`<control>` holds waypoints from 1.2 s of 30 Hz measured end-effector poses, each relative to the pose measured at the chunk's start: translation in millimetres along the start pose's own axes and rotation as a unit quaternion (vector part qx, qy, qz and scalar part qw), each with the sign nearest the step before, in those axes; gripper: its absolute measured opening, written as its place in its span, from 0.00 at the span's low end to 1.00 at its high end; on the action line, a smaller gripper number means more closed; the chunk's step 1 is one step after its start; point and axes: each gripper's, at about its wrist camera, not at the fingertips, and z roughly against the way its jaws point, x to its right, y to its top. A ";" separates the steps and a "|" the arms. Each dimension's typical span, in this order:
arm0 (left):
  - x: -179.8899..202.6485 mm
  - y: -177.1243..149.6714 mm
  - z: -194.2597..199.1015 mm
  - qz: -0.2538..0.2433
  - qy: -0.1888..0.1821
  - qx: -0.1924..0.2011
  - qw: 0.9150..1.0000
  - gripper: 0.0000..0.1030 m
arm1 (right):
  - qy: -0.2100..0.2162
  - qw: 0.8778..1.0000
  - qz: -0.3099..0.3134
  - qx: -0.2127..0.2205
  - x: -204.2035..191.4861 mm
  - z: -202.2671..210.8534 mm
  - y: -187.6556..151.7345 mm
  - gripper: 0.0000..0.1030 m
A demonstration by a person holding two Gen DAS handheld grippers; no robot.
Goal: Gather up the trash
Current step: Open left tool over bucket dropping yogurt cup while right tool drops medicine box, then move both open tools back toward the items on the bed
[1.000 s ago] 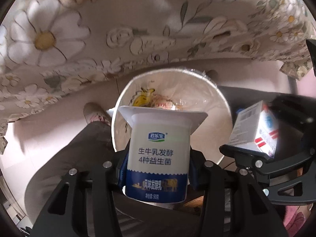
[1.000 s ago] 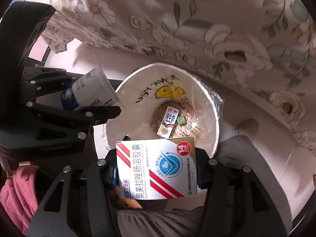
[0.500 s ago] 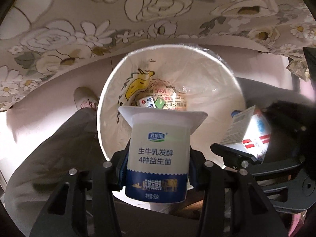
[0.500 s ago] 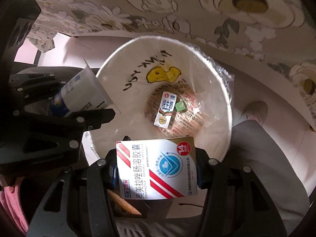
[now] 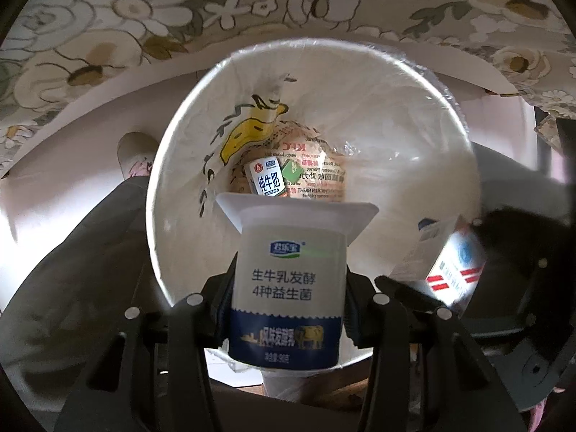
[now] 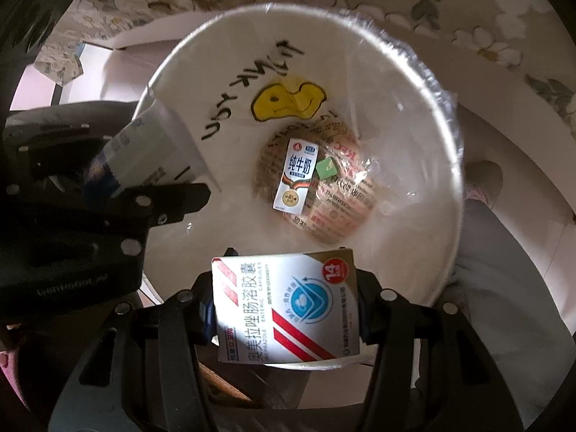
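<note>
My left gripper (image 5: 288,302) is shut on a white and blue yogurt cup (image 5: 288,288), held over the near rim of a white bin (image 5: 414,115) lined with clear plastic. My right gripper (image 6: 286,309) is shut on a white medicine box (image 6: 284,306) with red stripes, also over the bin's (image 6: 414,82) near rim. Each gripper's load shows in the other view: the box (image 5: 446,262) at the right, the cup (image 6: 151,151) at the left. A small milk carton (image 6: 297,176) and printed paper (image 6: 342,194) lie at the bin's bottom.
A floral tablecloth (image 5: 144,18) hangs behind the bin across the top of both views. A person's grey trouser leg and slippered foot (image 5: 135,158) are left of the bin in the left wrist view, and the leg is right of the bin (image 6: 504,288) in the right wrist view.
Both grippers have moved forward and down over the bin with their loads. The bin now fills more of both views, and its bottom shows more plainly.
</note>
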 end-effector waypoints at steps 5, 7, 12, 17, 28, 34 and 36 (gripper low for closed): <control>-4.7 0.8 -14.1 -0.001 0.000 -0.016 1.000 0.49 | -0.004 1.000 0.003 -0.016 -4.2 -14.1 2.9 0.55; -5.8 2.7 -19.2 0.006 -0.007 -0.022 1.000 0.49 | -0.005 1.000 0.002 -0.022 -5.0 -19.6 4.1 0.55; -8.4 5.4 -27.8 0.012 -0.017 -0.038 0.999 0.49 | -0.009 0.999 -0.004 -0.039 -1.6 -30.8 5.0 0.55; -11.1 6.4 -30.3 0.025 -0.022 -0.041 0.999 0.61 | -0.041 0.998 0.003 -0.053 -2.3 -39.4 7.1 0.56; -12.5 6.0 -26.7 0.027 -0.024 -0.033 0.999 0.62 | -0.059 0.998 0.019 -0.025 -7.1 -29.4 6.9 0.66; -11.8 4.1 -20.1 0.029 -0.021 -0.023 0.999 0.62 | -0.053 0.998 0.007 -0.016 -4.7 -20.8 10.1 0.66; -12.2 2.7 -16.6 0.031 -0.021 -0.021 0.999 0.62 | -0.051 0.999 0.006 -0.014 -1.3 -20.8 9.9 0.66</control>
